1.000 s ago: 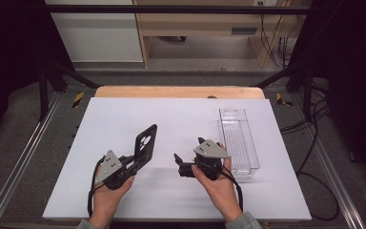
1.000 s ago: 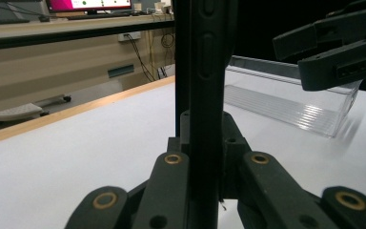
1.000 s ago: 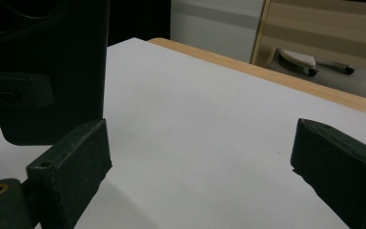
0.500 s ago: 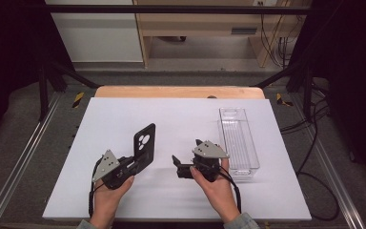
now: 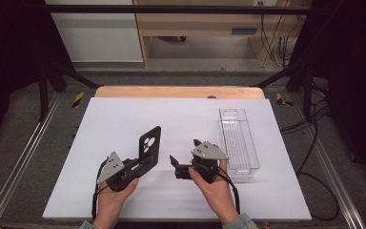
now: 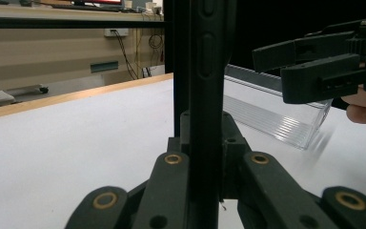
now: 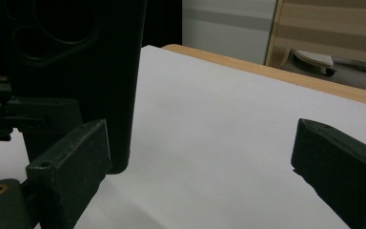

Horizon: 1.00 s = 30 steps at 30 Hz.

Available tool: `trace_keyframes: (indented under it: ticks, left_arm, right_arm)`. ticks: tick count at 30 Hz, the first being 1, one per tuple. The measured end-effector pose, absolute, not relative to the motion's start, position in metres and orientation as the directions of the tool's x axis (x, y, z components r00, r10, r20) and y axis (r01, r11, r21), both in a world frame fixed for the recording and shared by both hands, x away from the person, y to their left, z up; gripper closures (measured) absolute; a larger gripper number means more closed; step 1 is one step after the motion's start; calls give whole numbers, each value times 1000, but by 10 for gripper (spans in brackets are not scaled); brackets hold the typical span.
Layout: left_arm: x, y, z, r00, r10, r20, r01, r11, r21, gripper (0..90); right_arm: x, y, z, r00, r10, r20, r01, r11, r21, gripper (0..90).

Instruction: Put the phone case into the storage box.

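A black phone case (image 5: 150,145) with camera cut-outs stands upright on its lower edge on the white table top (image 5: 124,114). My left gripper (image 5: 140,164) is shut on its lower end. In the left gripper view the case (image 6: 205,71) rises edge-on between my jaws. My right gripper (image 5: 184,151) sits just right of the case, open, pointing left toward it with nothing between its fingers. The right gripper view has the case (image 7: 76,71) at the left, beyond the left jaw, and bare table between the wide-apart jaws.
A clear plastic tray (image 5: 238,138) lies lengthwise at the table's right, close behind my right hand; it appears again as the tray (image 6: 267,114) in the left gripper view. A wooden strip (image 5: 171,91) edges the far side. Metal rails (image 5: 24,157) run along both sides.
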State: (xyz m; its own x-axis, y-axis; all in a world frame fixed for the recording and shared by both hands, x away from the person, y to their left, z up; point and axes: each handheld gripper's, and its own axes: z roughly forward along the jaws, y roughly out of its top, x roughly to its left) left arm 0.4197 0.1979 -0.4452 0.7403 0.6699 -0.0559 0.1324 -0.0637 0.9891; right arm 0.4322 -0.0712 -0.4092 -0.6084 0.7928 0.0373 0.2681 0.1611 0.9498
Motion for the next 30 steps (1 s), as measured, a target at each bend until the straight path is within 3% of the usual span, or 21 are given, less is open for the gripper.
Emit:
trace_keyframes:
  ticks: [30]
  left_arm:
    - [418, 191, -450, 752, 655, -75, 152, -61, 987, 848]
  right_arm:
    - [431, -69, -409, -618, 782, 77, 270, 119, 955, 58]
